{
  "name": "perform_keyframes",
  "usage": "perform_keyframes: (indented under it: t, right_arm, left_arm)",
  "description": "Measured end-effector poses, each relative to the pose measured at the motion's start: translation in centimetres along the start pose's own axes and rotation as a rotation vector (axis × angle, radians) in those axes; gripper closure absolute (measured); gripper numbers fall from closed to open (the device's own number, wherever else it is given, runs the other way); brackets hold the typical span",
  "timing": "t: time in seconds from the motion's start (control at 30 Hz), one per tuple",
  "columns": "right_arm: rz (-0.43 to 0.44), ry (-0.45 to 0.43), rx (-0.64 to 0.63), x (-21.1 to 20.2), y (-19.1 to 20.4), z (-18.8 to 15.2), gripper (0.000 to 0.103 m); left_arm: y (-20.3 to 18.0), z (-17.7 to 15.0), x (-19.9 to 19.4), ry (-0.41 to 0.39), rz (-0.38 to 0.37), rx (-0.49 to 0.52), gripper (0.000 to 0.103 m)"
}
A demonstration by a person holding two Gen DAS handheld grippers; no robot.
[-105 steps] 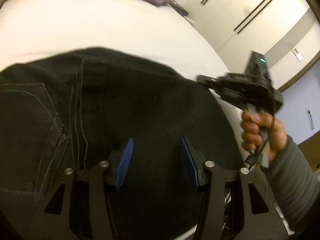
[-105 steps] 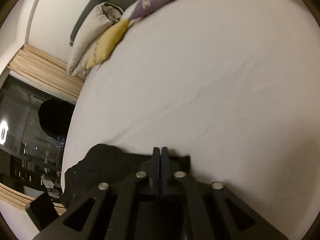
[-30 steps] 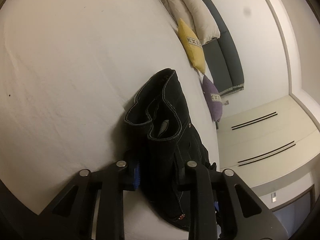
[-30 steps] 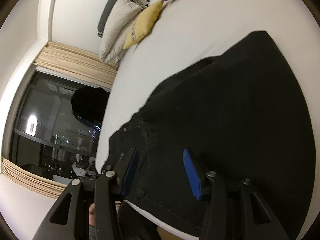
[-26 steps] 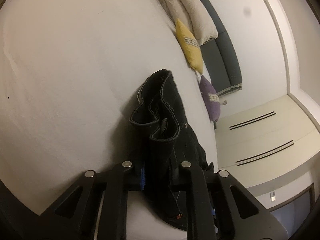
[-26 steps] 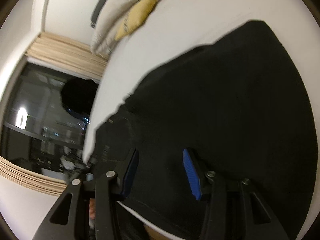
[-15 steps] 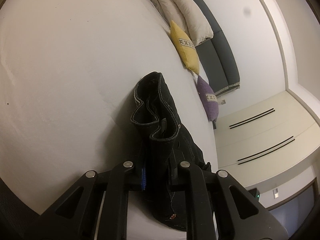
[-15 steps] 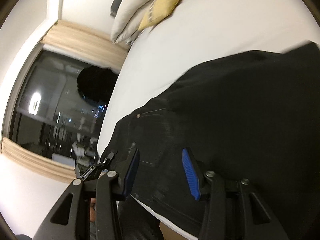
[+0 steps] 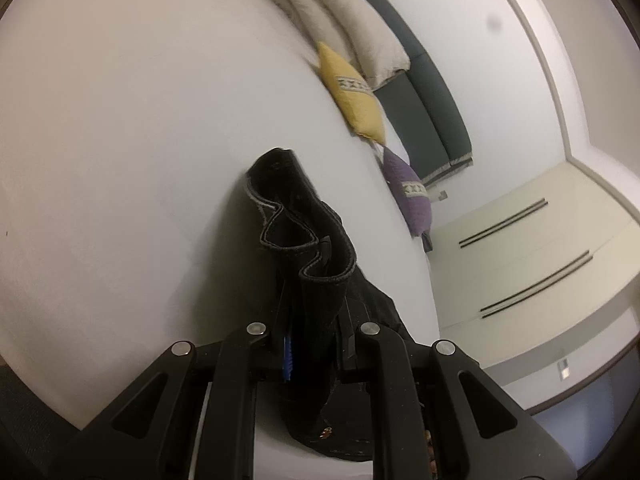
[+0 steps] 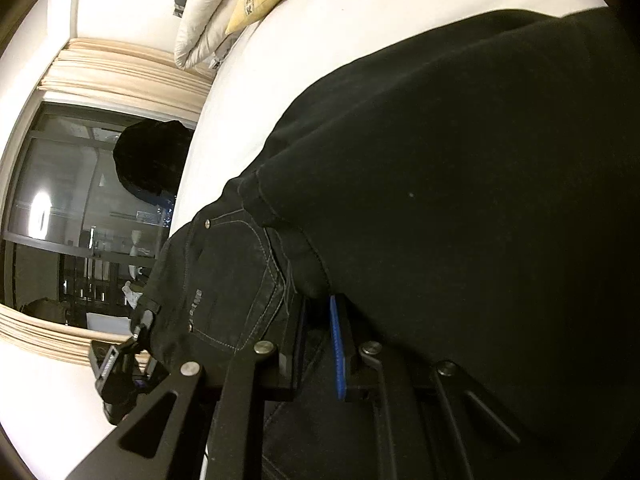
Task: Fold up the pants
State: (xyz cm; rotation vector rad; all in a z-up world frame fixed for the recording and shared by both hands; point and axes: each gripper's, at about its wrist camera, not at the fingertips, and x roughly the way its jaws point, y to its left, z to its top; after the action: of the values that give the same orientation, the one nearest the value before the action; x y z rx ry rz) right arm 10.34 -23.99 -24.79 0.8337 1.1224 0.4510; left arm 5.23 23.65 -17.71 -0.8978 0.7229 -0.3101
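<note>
Black denim pants [image 9: 304,248] lie on the white bed [image 9: 120,120]. In the left wrist view my left gripper [image 9: 316,344] is shut on a bunched, stitched edge of them, and the fabric stands up in folds ahead of the fingers. In the right wrist view the pants [image 10: 460,200] fill most of the frame, a folded layer lying over the pocket part. My right gripper [image 10: 316,340] is closing at that folded edge, with dark fabric pinched between its blue pad [image 10: 336,344] and the other finger. The left gripper [image 10: 116,368] shows small at the lower left, at the pants' far corner.
A yellow cushion [image 9: 352,96], a purple cushion [image 9: 412,196] and white pillows [image 9: 344,20] lie along the bed's far side by a grey headboard. Cream wardrobe doors [image 9: 540,260] stand beyond. A dark window [image 10: 80,200] with blinds is to the left in the right wrist view.
The left gripper has risen a little, lifting the held edge. The right gripper has slid across the pants to the pocket side and its wide jaws have come together on the fabric.
</note>
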Motion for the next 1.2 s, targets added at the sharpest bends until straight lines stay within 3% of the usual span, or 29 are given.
perform_keyframes:
  t: [0.27, 0.33, 0.4, 0.53, 0.63, 0.77, 0.93, 1.13, 1.2]
  right_arm:
    - [0.005, -0.006, -0.023, 0.2, 0.6, -1.0, 0.092]
    - [0.064, 0.026, 0.060, -0.9, 0.4, -0.5, 0.067]
    - [0.132, -0.003, 0.123, -3.0, -0.1, 0.0, 0.042]
    - [0.274, -0.154, 0.155, -9.8, -1.3, 1.7, 0.019]
    - [0.352, -0.153, 0.147, -12.9, -1.5, 2.7, 0.016]
    - [0.345, -0.115, 0.038, -15.0, -0.8, 3.3, 0.014]
    - [0.297, -0.039, 0.082, -13.8, -2.3, 4.0, 0.014]
    - [0.307, 0.005, 0.050, -12.7, -1.1, 4.1, 0.014]
    - [0.219, 0.026, 0.015, -12.7, -0.7, 4.6, 0.014]
  left_arm:
    - [-5.6, -0.2, -0.3, -0.004, -0.015, 0.183, 0.091]
    - [-7.9, -0.7, -0.1, 0.001, -0.033, 0.237, 0.091]
    - [-11.5, -2.0, 0.6, 0.026, -0.072, 0.324, 0.091]
    - [-18.3, -7.4, 3.1, 0.117, -0.118, 0.565, 0.091]
    - [-20.1, -12.1, 5.4, 0.209, -0.145, 0.642, 0.091]
    - [-19.8, -15.8, 6.7, 0.296, -0.130, 0.693, 0.091]
    - [-19.9, -17.4, 6.3, 0.301, -0.092, 0.785, 0.091]
    - [-20.9, -21.2, 5.7, 0.304, -0.022, 0.968, 0.091]
    - [-21.3, -23.4, 5.4, 0.301, 0.001, 1.037, 0.091]
